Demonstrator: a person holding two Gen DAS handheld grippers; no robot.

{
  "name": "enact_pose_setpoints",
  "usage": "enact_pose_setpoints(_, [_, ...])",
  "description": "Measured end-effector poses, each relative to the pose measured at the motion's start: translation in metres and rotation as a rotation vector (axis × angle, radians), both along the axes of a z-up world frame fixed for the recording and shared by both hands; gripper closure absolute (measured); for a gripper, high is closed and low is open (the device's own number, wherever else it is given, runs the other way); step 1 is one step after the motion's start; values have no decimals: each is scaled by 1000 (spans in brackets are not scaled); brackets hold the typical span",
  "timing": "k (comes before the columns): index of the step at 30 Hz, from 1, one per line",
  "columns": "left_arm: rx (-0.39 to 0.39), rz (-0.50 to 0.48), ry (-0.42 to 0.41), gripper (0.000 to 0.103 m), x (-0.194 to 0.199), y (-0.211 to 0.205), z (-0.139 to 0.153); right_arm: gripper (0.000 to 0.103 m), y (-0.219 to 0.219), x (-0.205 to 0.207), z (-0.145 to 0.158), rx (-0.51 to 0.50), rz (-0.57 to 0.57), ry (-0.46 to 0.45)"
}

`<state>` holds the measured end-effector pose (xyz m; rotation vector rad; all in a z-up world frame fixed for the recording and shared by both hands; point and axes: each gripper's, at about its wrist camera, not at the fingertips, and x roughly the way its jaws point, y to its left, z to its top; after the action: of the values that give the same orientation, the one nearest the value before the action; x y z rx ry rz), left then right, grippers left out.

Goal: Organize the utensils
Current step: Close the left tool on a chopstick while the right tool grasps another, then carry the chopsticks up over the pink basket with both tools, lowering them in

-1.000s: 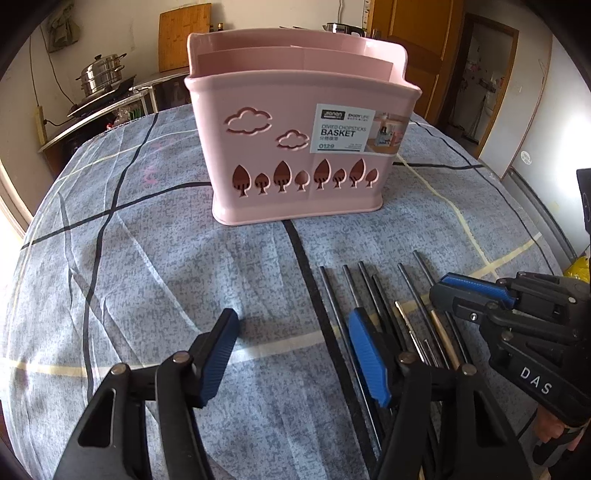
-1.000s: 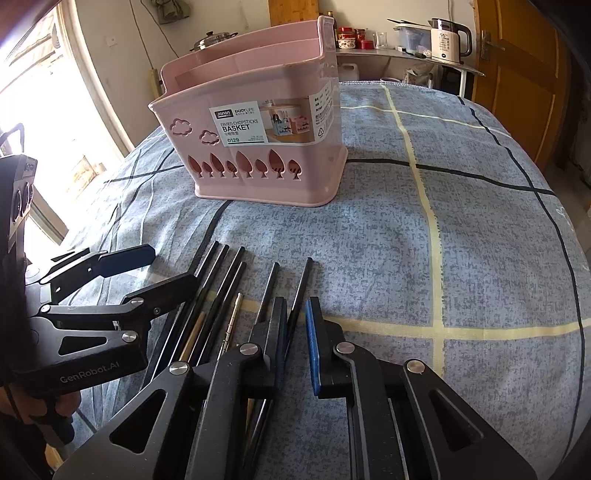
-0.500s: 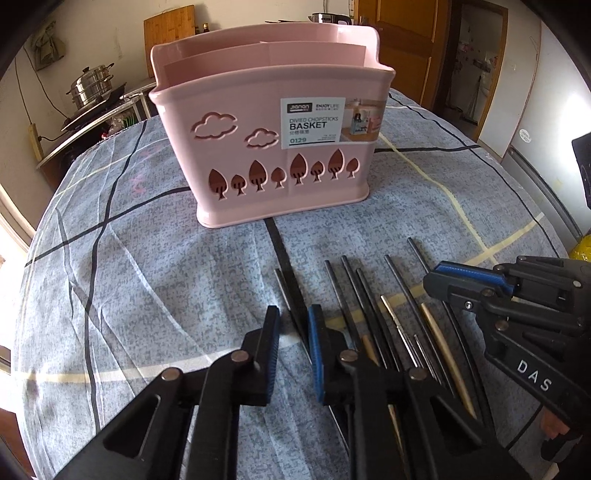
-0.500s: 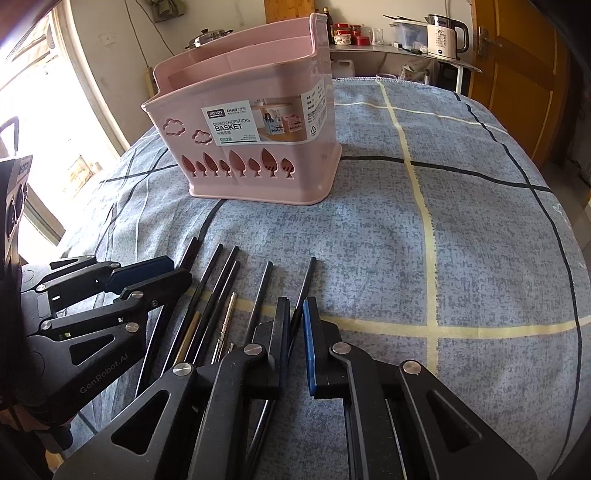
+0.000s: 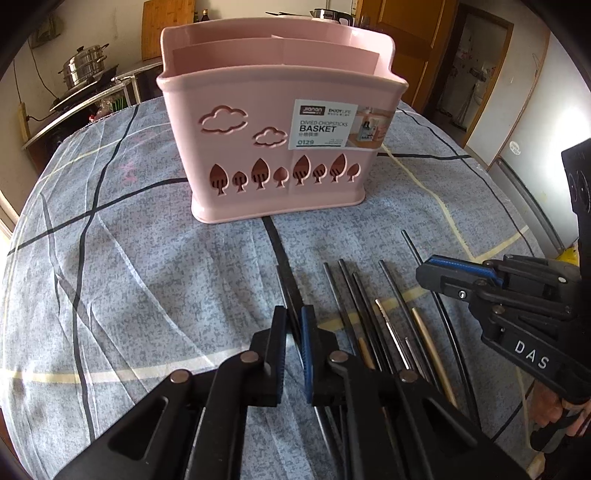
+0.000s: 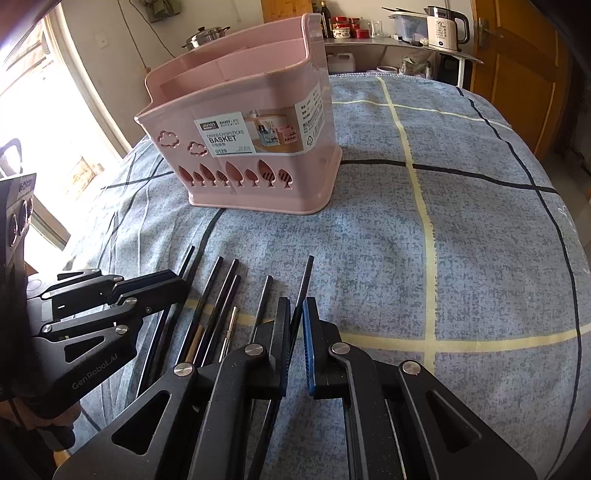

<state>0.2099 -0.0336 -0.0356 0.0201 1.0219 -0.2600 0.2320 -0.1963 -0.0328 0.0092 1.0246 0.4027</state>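
Observation:
A pink divided chopsticks basket (image 5: pixel 280 147) (image 6: pixel 240 147) stands upright on the blue checked tablecloth. Several black chopsticks (image 5: pixel 373 306) (image 6: pixel 218 295) lie side by side on the cloth in front of it, with two thin light-coloured ones among them. My left gripper (image 5: pixel 293 325) is shut on the leftmost black chopstick (image 5: pixel 286 284), low at the cloth; it also shows in the right wrist view (image 6: pixel 173 291). My right gripper (image 6: pixel 296 317) is shut on the rightmost black chopstick (image 6: pixel 306 280); it shows at the right of the row in the left wrist view (image 5: pixel 439 277).
The tablecloth (image 6: pixel 461 240) covers a round table. Behind it are a counter with a steel pot (image 5: pixel 86 66), a shelf with a kettle (image 6: pixel 443 29) and jars, and wooden doors (image 6: pixel 517 74). A bright window (image 6: pixel 37 129) is at the left.
My left gripper has closed from wide open onto the leftmost black chopstick and moved closer to the basket. My right gripper has stayed closed on the rightmost chopstick and barely moved.

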Motion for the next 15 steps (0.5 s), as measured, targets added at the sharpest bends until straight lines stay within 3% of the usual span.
enact_pose_setpoints(4, [-31, -11, -39, 96, -8, 2, 17, 96, -2, -6, 17, 18, 9, -39])
enact_pose_setpoints(15, [-106, -26, -208, 98, -41, 20, 98, 97, -21, -30, 80, 91, 6, -183])
